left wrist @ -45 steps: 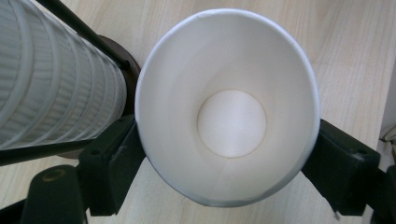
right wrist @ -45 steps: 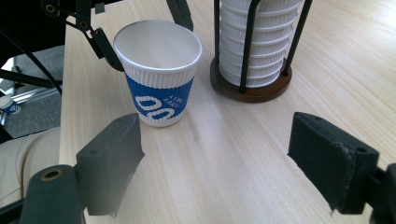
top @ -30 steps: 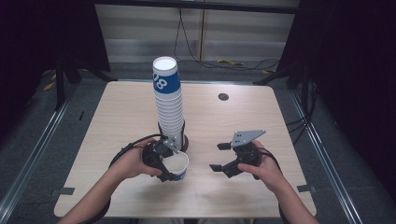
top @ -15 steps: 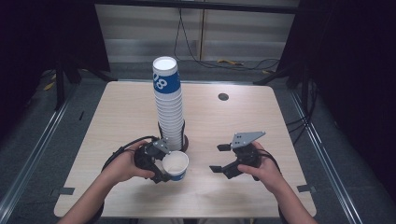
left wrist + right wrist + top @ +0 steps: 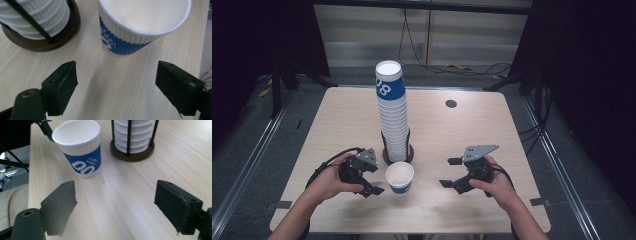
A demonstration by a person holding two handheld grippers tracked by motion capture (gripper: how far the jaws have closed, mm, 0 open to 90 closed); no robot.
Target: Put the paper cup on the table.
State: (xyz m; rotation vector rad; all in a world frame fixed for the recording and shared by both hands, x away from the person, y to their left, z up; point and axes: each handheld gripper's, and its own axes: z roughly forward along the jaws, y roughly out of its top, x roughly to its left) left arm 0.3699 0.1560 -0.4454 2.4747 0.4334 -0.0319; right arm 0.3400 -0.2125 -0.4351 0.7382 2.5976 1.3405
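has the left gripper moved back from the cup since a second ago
Yes. In the high view the left gripper has drawn leftward, away from the single cup and the cup stack's holder. Its jaws now stand open, clear of the cup.

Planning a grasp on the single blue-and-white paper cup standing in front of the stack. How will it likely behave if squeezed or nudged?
The paper cup looks empty, so it is probably very light and may slide or tip if nudged. Its base is narrower than its rim, which favours tipping. The thin ribbed wall would likely dent under a hard squeeze, though the ribs should aid grip. The left gripper stands open beside it.
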